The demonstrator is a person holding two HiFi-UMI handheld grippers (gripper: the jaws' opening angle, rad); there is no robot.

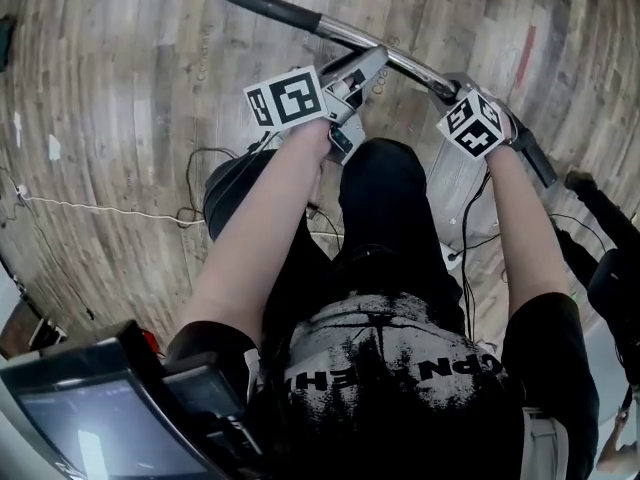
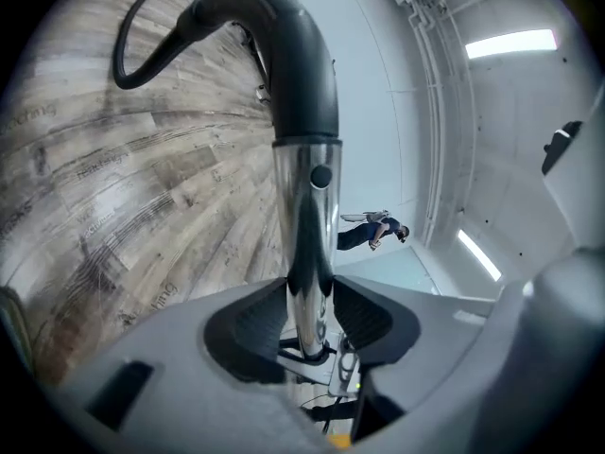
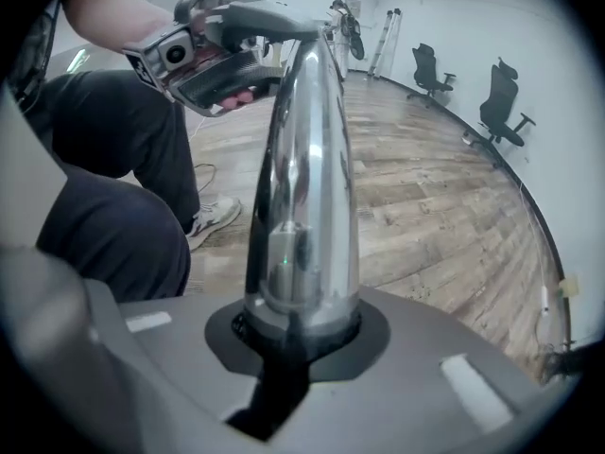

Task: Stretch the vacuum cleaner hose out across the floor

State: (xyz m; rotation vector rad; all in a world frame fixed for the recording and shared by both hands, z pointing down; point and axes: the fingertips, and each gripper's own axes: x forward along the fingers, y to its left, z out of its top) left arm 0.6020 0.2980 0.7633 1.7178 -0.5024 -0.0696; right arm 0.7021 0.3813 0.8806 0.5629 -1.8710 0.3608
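Two grippers, one vacuum tube with its hose, and a few room items.
Counted: the left gripper [image 2: 310,296] and the right gripper [image 3: 302,322], each carrying one marker cube [image 1: 290,98]; one chrome tube [image 3: 302,187]; one black hose [image 1: 262,4]; two office chairs [image 3: 501,102]; one white shoe [image 3: 216,218]; two ceiling light strips [image 2: 510,43]; one distant person [image 2: 373,232]; one white cord [image 1: 100,211].

Wood-plank floor [image 1: 120,88], grey-brown, worn. In head view, L of left gripper [image 2: 310,324] jaws: thin white cord [image 1: 100,211] running across planks, white scraps [image 1: 53,146] further out, black cables [image 1: 195,173] looped closer in. Ahead-R of right gripper [image 3: 302,324] jaws, well apart: two office chairs [image 3: 501,102]. L of those jaws: white sneaker [image 3: 216,218] flat on planks.
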